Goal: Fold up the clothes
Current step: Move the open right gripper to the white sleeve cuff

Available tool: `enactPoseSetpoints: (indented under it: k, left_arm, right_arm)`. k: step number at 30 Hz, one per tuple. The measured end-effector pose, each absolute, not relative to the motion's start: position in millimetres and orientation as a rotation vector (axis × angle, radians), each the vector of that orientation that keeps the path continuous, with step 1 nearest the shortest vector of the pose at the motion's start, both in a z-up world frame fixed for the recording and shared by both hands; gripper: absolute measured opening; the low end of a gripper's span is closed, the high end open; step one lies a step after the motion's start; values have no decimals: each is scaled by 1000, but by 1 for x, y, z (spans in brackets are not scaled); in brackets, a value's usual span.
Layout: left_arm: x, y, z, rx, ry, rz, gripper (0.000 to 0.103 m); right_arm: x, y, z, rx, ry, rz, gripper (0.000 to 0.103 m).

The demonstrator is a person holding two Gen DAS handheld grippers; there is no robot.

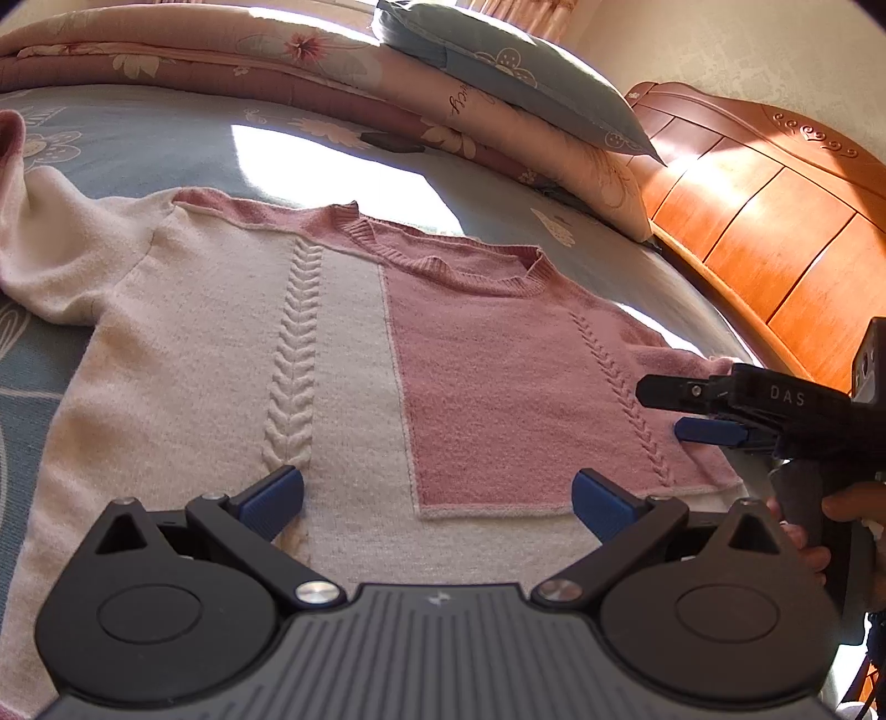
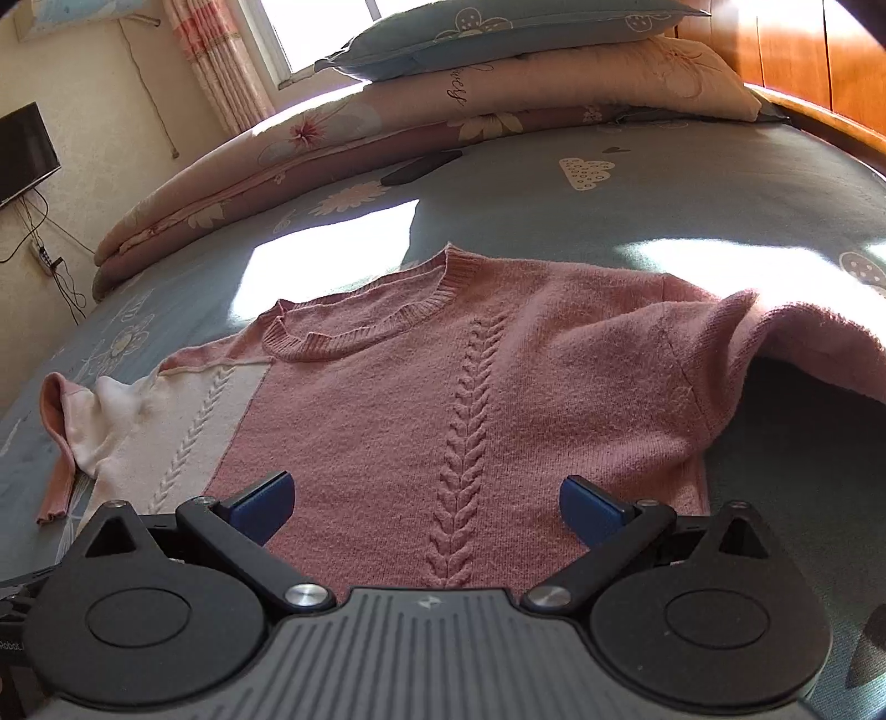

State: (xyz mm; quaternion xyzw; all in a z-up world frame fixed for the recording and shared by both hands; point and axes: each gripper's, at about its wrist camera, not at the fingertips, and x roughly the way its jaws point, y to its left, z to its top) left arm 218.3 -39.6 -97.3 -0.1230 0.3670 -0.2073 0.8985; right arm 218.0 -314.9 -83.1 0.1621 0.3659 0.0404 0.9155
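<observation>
Your left gripper (image 1: 437, 498) hangs with jaws spread and empty over the sweater's (image 1: 332, 354) hem; your right gripper (image 2: 426, 507) is likewise parted, gripping nothing, over the pink half. The sweater lies flat on the bed (image 2: 554, 210), face up, its length running away from you toward the collar (image 2: 354, 327). The pink sleeve (image 2: 775, 332) bunches to the right, nearer your right gripper, probably the first fold. Pillows (image 2: 498, 33) sit beyond.

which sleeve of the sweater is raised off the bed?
The pink sleeve, on the sweater's pink side, arches clear of the bedsheet. The white sleeve lies crumpled on the sheet.
</observation>
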Motion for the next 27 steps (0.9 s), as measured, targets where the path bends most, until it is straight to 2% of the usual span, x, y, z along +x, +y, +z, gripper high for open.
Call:
enactPoseSetpoints:
  k: [6, 7, 12, 18, 27]
  left_arm:
    - [221, -38, -98, -267, 762, -434, 102]
    - [221, -38, -98, -268, 762, -433, 102]
    - [219, -42, -99, -227, 741, -425, 102]
    - [217, -49, -101, -170, 717, -413, 102]
    - [214, -55, -104, -110, 691, -399, 102]
  right_arm:
    - [218, -335, -97, 192, 770, -54, 101]
    - [212, -342, -96, 204, 758, -39, 97]
    - [182, -364, -77, 295, 693, -11, 98]
    - [125, -419, -71, 548, 628, -81, 96]
    - [38, -507, -111, 997, 464, -248, 95]
